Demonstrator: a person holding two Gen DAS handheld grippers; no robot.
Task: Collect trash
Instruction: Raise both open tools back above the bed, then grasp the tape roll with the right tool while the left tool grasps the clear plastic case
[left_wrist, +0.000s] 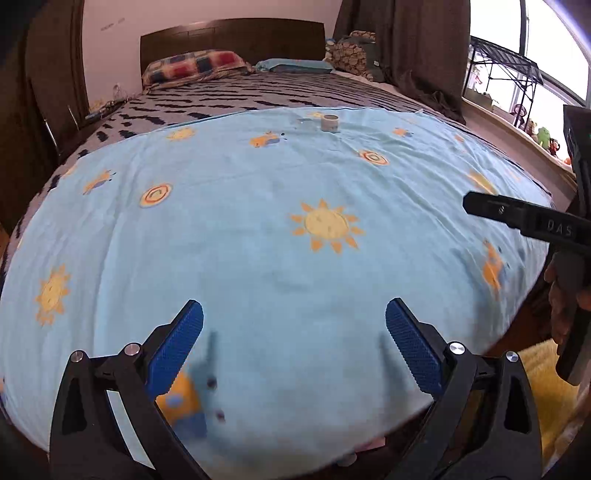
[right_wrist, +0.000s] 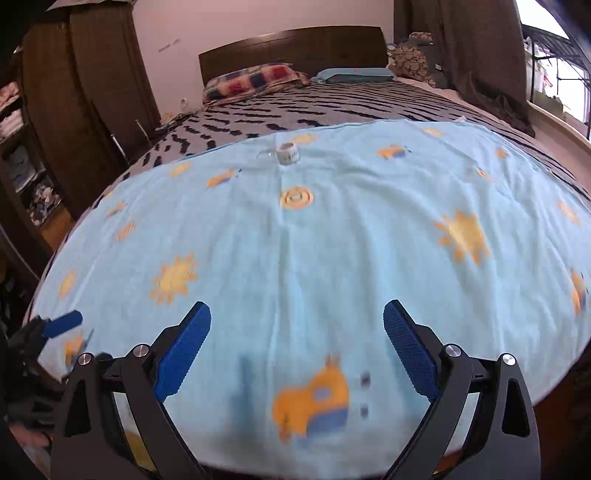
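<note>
A small white cup-like container (left_wrist: 330, 122) stands at the far edge of the light blue sun-patterned blanket (left_wrist: 258, 221), with a clear plastic piece (left_wrist: 305, 123) beside it on the left. Both also show in the right wrist view: the cup (right_wrist: 287, 153) and the clear piece (right_wrist: 266, 154). My left gripper (left_wrist: 294, 317) is open and empty above the near part of the blanket. My right gripper (right_wrist: 297, 319) is open and empty, also above the near blanket (right_wrist: 332, 240). The right gripper's body (left_wrist: 524, 218) shows at the right edge of the left wrist view.
The blanket lies on a bed with a dark zigzag cover (left_wrist: 258, 92), pillows (left_wrist: 192, 66) and a dark headboard. A wardrobe (right_wrist: 81, 110) stands left. A window sill with toys (left_wrist: 543, 136) and a metal rack is right. A yellow cloth (left_wrist: 543, 384) lies low right.
</note>
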